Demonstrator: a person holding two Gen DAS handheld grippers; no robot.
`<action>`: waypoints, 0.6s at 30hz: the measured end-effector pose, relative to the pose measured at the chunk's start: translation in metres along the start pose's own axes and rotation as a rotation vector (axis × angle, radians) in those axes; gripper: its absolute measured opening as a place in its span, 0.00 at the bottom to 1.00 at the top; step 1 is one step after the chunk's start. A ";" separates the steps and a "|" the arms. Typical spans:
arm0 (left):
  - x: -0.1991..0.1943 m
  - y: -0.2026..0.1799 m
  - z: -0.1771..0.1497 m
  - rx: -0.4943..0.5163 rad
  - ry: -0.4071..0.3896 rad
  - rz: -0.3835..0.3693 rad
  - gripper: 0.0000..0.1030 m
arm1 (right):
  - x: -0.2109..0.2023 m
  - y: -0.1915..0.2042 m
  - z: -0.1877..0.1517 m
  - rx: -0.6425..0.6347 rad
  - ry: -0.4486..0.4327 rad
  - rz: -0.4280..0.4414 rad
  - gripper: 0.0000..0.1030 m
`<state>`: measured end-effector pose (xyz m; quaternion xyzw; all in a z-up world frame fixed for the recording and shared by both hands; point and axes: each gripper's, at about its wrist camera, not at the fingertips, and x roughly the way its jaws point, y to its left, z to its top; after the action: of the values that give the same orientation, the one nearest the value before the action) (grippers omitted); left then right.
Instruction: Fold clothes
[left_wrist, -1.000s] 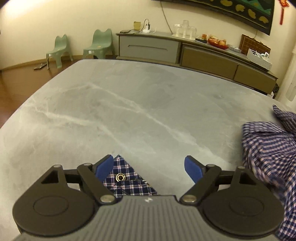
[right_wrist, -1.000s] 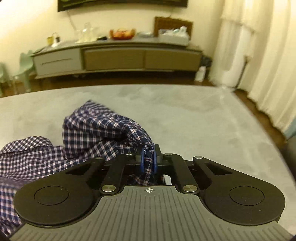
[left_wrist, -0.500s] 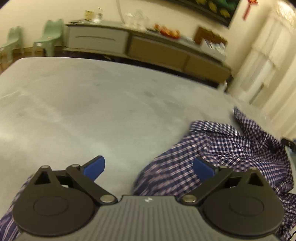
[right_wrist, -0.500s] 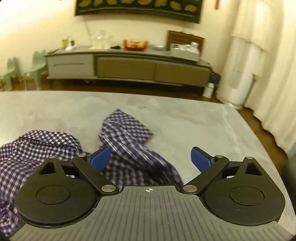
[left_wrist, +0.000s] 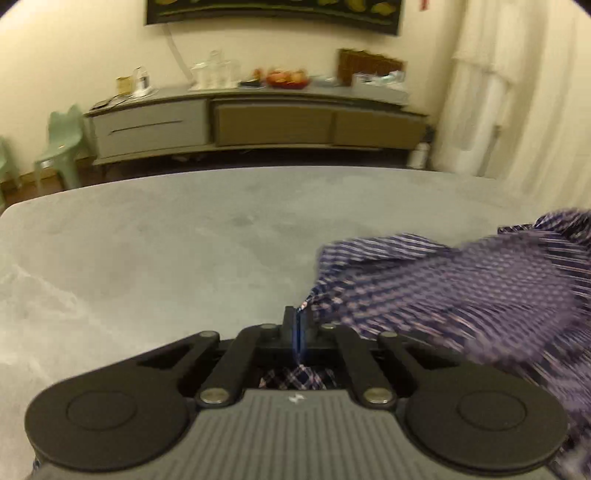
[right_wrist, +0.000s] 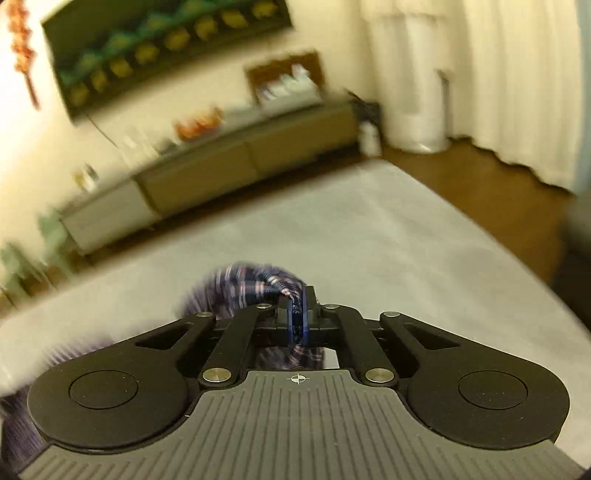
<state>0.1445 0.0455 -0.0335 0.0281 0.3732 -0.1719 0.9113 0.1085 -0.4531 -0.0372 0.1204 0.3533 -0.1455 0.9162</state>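
A blue and white checked shirt (left_wrist: 461, 288) lies bunched on the grey table (left_wrist: 184, 236), blurred by motion, spreading to the right in the left wrist view. My left gripper (left_wrist: 297, 326) is shut on an edge of the shirt, with cloth showing behind the fingers. My right gripper (right_wrist: 298, 314) is shut on a bunched fold of the same shirt (right_wrist: 251, 284), which trails off to the left and under the gripper. The right wrist view is tilted and blurred.
A long low sideboard (left_wrist: 258, 122) with glassware and a fruit bowl stands against the far wall. Green plastic chairs (left_wrist: 62, 144) stand at the left. White curtains (right_wrist: 517, 74) hang at the right. The table's right edge (right_wrist: 480, 229) borders wooden floor.
Both grippers were open half a second ago and have shut on the shirt. The left gripper has swung right toward the shirt. The right gripper is tilting and moving fast.
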 end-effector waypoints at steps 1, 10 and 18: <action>-0.009 -0.003 -0.009 0.011 0.001 -0.022 0.01 | 0.000 -0.009 -0.016 -0.086 0.062 -0.077 0.48; -0.008 0.006 -0.049 -0.054 0.026 -0.048 0.31 | -0.076 0.069 -0.026 -0.358 -0.208 -0.097 0.97; 0.009 0.017 -0.045 -0.024 0.042 -0.040 0.48 | 0.066 0.184 -0.006 -0.659 0.152 0.254 0.90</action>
<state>0.1257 0.0668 -0.0732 0.0134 0.3948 -0.1851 0.8998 0.2166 -0.2924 -0.0647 -0.1282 0.4306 0.1005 0.8877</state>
